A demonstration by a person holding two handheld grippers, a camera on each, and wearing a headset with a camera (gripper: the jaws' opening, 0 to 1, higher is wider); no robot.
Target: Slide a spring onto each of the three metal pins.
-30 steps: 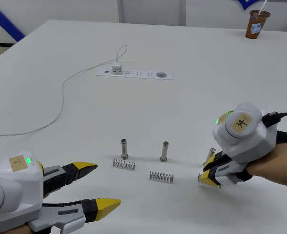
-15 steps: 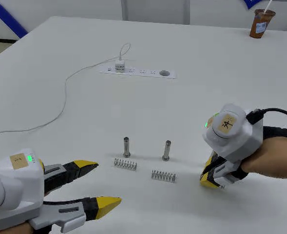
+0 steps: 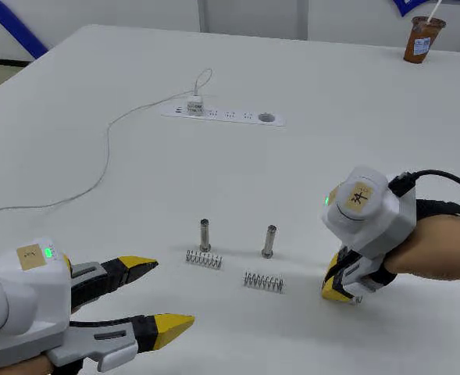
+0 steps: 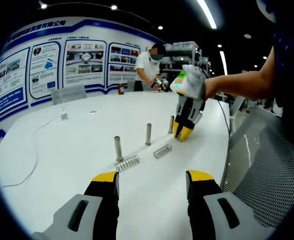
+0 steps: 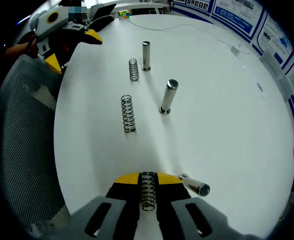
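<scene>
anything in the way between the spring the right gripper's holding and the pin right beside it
No separate object is. The right gripper is shut on the spring, and the pin stands just beside its tips. Only one of the gripper's own yellow jaws sits between the two.

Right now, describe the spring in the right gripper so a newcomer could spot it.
On the white table, go to the right end of the row of metal pins, where the right gripper points down. The spring is clamped between its yellow-tipped jaws; the left spring and middle spring lie loose on the table.
</scene>
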